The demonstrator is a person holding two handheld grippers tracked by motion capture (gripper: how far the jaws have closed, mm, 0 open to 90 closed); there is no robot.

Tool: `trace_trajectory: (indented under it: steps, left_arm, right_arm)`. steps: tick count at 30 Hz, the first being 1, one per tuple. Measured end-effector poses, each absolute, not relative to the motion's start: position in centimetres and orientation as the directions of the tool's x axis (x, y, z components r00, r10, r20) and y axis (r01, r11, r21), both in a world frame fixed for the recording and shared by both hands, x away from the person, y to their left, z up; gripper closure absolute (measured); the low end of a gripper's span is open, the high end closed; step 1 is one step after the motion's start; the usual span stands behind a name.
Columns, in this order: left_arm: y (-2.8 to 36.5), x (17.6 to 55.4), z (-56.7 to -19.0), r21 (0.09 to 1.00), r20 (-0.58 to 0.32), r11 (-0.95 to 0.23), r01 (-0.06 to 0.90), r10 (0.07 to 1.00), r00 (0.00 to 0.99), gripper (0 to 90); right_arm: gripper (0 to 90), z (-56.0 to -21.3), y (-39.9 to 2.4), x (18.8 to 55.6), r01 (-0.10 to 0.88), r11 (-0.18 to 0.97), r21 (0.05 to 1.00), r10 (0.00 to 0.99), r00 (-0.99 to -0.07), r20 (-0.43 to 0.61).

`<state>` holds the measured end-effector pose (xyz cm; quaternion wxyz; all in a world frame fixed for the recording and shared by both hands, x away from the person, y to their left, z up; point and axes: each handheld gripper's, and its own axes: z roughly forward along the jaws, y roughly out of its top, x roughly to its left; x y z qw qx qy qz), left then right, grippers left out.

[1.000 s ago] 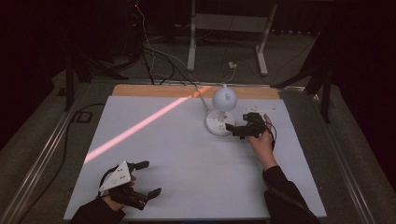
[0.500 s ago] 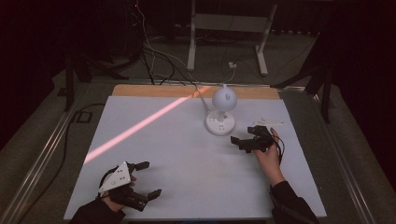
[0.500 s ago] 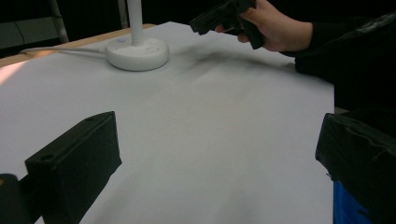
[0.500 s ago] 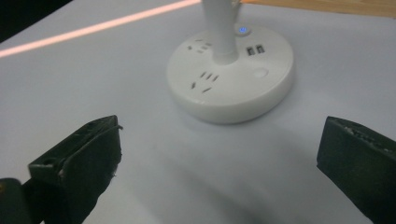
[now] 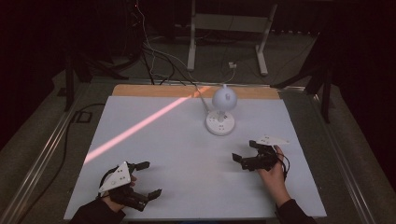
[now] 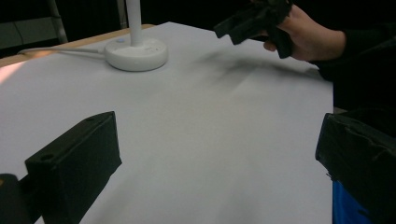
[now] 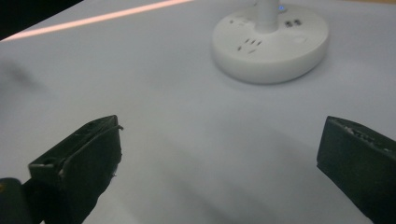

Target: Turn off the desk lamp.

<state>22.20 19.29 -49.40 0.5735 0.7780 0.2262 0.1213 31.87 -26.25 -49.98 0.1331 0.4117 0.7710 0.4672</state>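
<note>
A: Table first?
B: White table (image 5: 187,158), wooden strip along the far edge, a pink streak of light (image 5: 140,126) running diagonally from the left side toward far centre. Room around it is dark.

A: What's on it?
B: One white lamp (image 5: 221,112) — round flat base with socket slots and buttons, thin stem, globe head. It stands far of centre, slightly right. A white cord (image 5: 201,95) runs from it off the far edge.

A: Left gripper?
B: Left gripper (image 5: 147,179) at the near-left corner, held in the person's left hand (image 5: 114,198), grey plate on top. Jaws spread wide, nothing between them — bare table in the gap in the left gripper view.

A: Right one?
B: Right gripper (image 5: 243,154) is right of centre, near of the lamp and apart from it, in the right hand (image 5: 271,175). Jaws released too, wide apart, empty. Right gripper view has the lamp base ahead, past the tips, not touching.

A: Anything else?
B: Floor beyond the table: cables (image 5: 154,56) and a white metal stand (image 5: 229,28).
</note>
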Motion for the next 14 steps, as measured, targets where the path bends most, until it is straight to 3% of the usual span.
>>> trace_trajectory:
  steps: [14]
  left_arm:
    - [19.3,22.2,-49.4,0.947,-0.07,-0.24,0.212,0.491,0.869,0.6]
  right_arm:
    - [0.0,-50.2,-26.3,29.0,0.473,0.264,0.841,0.743,-0.655,0.135]
